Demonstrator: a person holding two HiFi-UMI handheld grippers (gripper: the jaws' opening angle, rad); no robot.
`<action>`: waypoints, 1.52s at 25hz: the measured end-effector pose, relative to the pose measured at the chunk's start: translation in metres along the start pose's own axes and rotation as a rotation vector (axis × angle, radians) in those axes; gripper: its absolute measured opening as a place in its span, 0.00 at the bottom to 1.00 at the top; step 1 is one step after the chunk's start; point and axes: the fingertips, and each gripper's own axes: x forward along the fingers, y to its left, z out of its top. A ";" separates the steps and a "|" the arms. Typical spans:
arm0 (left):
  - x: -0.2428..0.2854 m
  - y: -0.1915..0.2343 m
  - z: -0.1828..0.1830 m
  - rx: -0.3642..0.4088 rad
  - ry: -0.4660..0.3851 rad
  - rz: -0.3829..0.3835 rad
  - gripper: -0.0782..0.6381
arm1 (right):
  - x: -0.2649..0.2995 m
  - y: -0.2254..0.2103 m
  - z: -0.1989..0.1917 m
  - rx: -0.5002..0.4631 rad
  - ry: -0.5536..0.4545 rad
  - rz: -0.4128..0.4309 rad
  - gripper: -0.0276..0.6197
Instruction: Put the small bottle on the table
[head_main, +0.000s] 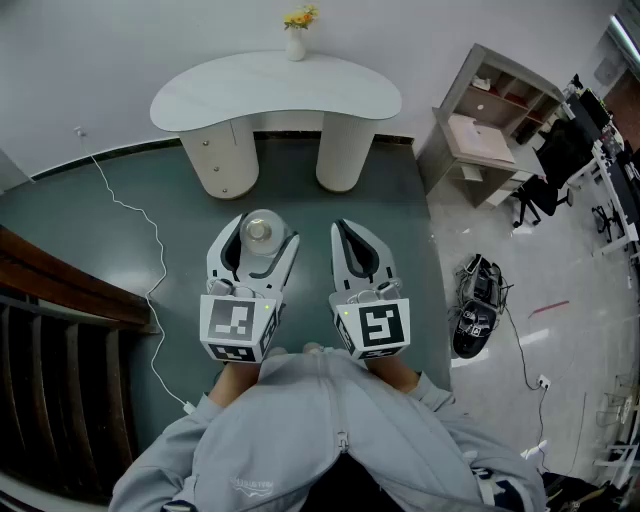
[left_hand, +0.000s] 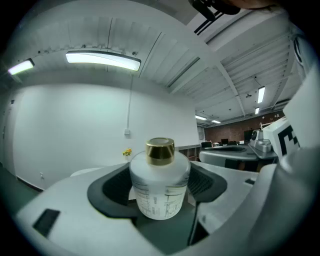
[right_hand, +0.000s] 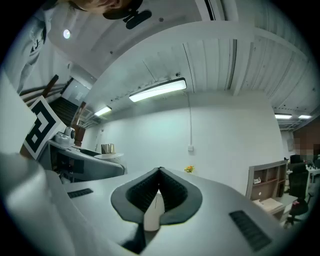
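A small white bottle (head_main: 258, 233) with a gold cap (left_hand: 160, 150) stands upright between the dark pads of my left gripper (head_main: 262, 228), which is shut on the bottle's sides and carries it above the green floor. To its right my right gripper (head_main: 341, 228) is shut, with nothing between its fingers (right_hand: 150, 187). Both point level toward the white kidney-shaped table (head_main: 230, 95) a short way ahead by the wall. A white vase of yellow flowers (head_main: 296, 38) stands at the table's back edge. The rest of the tabletop is bare.
A wooden stair railing (head_main: 60, 290) runs along the left. A white cable (head_main: 150, 240) trails over the floor from the wall. At the right are a low shelf unit (head_main: 490, 120), an office chair (head_main: 545, 190) and a black device (head_main: 475, 305) on the floor.
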 end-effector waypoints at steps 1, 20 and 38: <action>0.000 0.000 -0.001 0.001 -0.002 0.002 0.57 | 0.000 0.000 -0.002 0.002 0.000 0.002 0.08; 0.023 -0.029 0.002 -0.011 -0.010 0.051 0.57 | -0.006 -0.039 -0.009 0.053 -0.035 0.063 0.08; 0.113 0.054 -0.001 -0.002 -0.009 0.034 0.57 | 0.111 -0.056 -0.036 0.051 -0.014 0.053 0.08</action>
